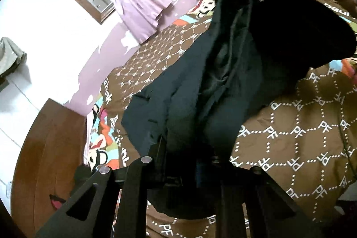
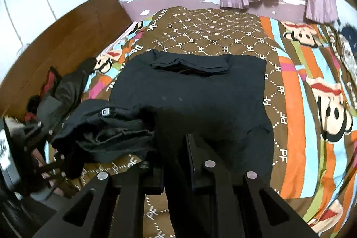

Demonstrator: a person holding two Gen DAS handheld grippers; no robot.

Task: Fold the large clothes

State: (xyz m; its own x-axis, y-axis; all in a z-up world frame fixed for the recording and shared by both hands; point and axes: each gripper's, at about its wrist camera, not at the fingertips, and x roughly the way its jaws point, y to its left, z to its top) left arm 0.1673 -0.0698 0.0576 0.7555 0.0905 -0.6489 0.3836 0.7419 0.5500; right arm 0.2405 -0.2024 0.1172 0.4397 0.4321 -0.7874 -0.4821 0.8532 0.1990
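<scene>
Right wrist view: the black jacket (image 2: 196, 99) is spread on the patterned bedspread (image 2: 290, 104), its hem pinched by the closed right gripper (image 2: 178, 171). Another fold is clamped by the closed left gripper (image 1: 185, 162) and lifted off the bed.

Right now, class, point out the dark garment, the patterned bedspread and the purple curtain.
dark garment (image 2: 200, 99): right wrist view, middle of the spread body.
patterned bedspread (image 2: 223, 32): right wrist view, brown lettered part beyond the garment.
purple curtain (image 1: 138, 3): left wrist view, gathered folds below the tie.
</scene>
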